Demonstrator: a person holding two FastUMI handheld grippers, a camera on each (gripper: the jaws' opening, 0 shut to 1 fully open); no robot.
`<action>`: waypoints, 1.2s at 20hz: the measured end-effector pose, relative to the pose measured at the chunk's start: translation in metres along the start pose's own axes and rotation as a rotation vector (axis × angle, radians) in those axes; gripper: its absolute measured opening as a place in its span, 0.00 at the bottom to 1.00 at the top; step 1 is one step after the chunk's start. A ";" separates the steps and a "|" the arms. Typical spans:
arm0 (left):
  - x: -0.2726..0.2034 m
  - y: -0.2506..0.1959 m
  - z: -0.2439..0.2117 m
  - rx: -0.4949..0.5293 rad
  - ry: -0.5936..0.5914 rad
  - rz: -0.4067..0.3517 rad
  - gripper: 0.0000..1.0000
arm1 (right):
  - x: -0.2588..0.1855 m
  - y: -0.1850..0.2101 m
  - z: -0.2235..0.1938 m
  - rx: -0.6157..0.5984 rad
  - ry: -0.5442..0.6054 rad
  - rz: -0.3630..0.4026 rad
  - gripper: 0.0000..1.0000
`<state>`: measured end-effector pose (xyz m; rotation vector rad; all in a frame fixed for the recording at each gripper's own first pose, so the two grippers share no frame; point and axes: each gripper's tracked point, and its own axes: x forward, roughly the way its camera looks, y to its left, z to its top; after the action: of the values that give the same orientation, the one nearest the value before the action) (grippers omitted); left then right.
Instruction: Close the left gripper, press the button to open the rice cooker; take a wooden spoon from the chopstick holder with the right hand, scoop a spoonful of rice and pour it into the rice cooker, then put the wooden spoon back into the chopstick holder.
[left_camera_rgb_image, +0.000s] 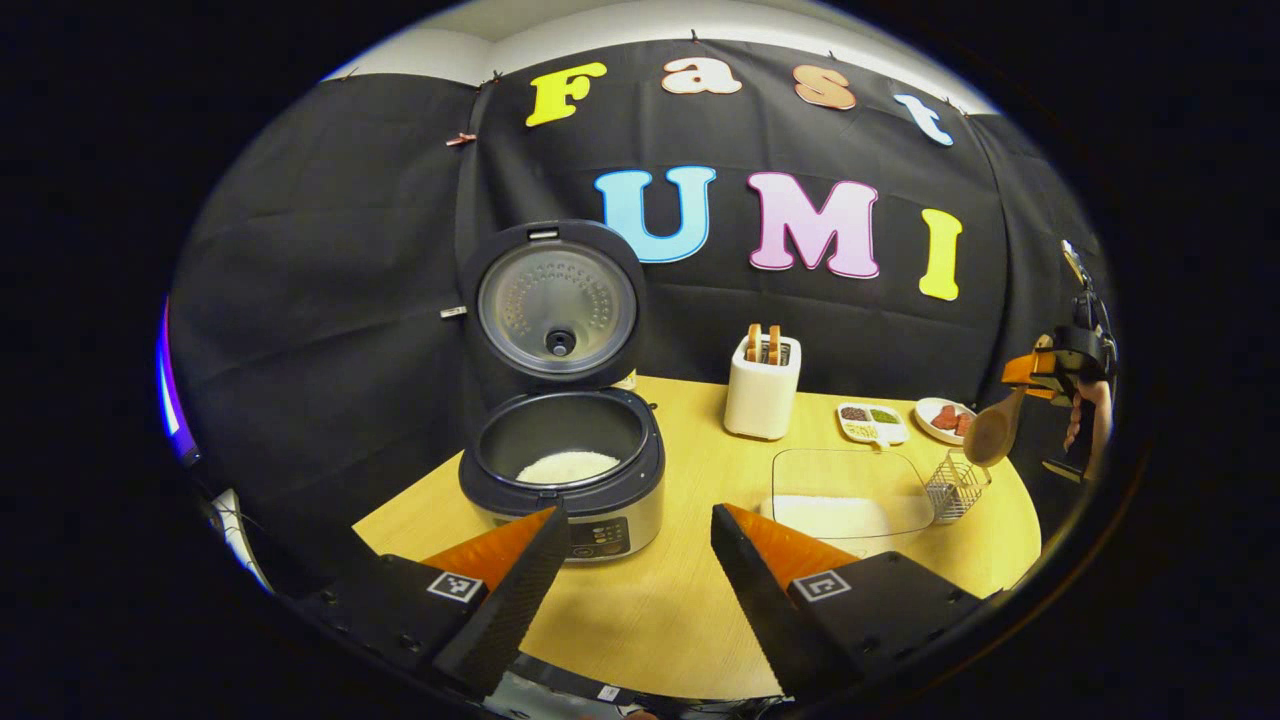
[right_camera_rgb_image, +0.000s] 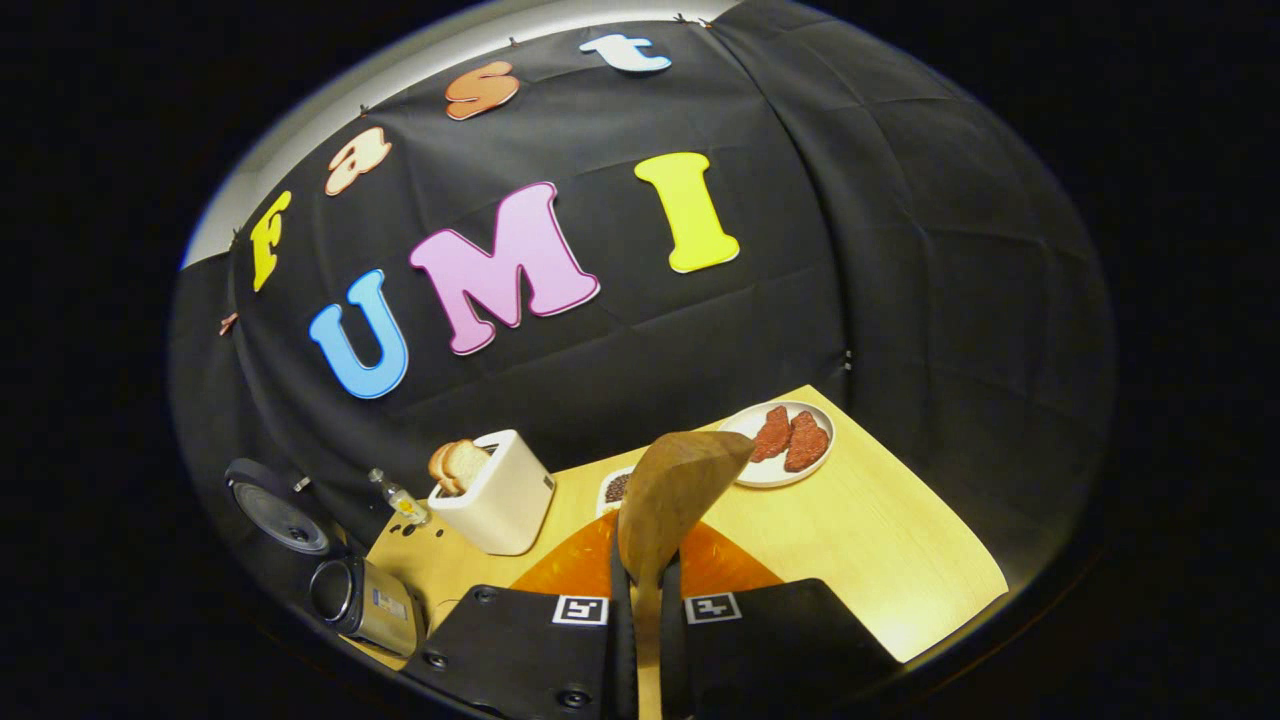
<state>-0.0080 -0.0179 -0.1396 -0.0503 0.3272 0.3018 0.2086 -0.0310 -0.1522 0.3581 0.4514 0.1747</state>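
Observation:
The rice cooker stands open on the wooden table, lid upright, with white rice in its pot. My left gripper hovers open just in front of the cooker, holding nothing. At the far right, my right gripper is shut on a wooden spoon, whose bowl hangs just above the wire chopstick holder. In the right gripper view the wooden spoon sticks up from between the shut fingers of my right gripper; its bowl looks empty. The rice cooker lies at the lower left.
A glass tray of rice sits left of the holder. Behind it stand a white toaster with bread, a seasoning dish and a plate of meat. A small bottle stands by the toaster. The table edge runs close at right.

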 end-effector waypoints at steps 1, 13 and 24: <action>0.003 0.007 -0.001 -0.018 0.010 -0.011 0.96 | -0.006 0.015 -0.001 -0.013 -0.005 0.017 0.13; 0.027 0.094 -0.024 -0.054 0.056 -0.079 0.96 | -0.003 0.113 -0.097 -0.185 0.075 0.042 0.13; 0.067 0.115 -0.059 -0.037 0.123 -0.119 0.93 | 0.034 0.114 -0.185 -0.321 0.128 -0.042 0.13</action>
<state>-0.0007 0.1054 -0.2167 -0.1243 0.4394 0.1874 0.1443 0.1380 -0.2781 0.0223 0.5470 0.2260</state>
